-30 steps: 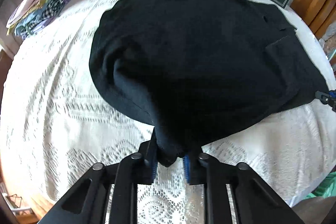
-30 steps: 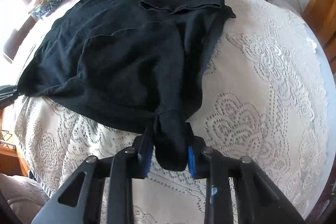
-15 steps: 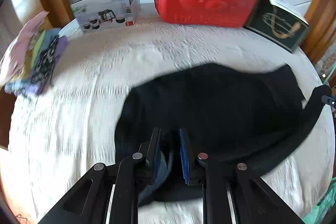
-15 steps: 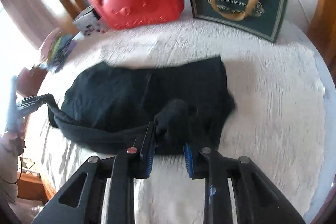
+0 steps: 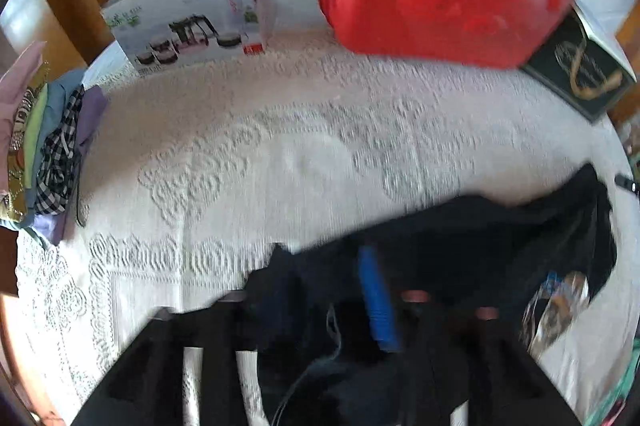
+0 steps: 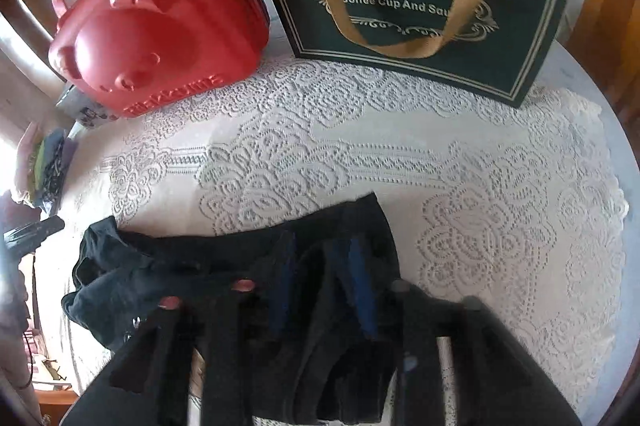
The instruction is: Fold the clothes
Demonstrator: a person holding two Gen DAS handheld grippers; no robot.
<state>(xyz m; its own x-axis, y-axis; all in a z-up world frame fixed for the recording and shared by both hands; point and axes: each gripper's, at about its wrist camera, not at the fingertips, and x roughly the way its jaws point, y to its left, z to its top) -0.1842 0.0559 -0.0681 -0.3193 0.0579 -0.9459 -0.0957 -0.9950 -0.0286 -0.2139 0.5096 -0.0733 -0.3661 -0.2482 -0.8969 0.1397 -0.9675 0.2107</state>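
Note:
A black garment (image 5: 500, 238) hangs lifted over the white lace tablecloth (image 5: 280, 154), stretched between both grippers. My left gripper (image 5: 332, 290) is shut on one bottom corner of it; the view is blurred by motion. My right gripper (image 6: 324, 278) is shut on the other corner of the black garment (image 6: 168, 266), which bunches toward the left. The left gripper's tip shows at the left edge of the right wrist view (image 6: 32, 230).
A red bear-shaped case (image 6: 160, 14) and a dark green gift bag (image 6: 424, 6) stand at the back. A white product box (image 5: 192, 14) stands back left. A stack of folded clothes (image 5: 44, 142) lies at the left table edge.
Both grippers have lifted the garment's bottom edge and carried it up and toward the back of the table. The garment has left the tablecloth and bunched between them.

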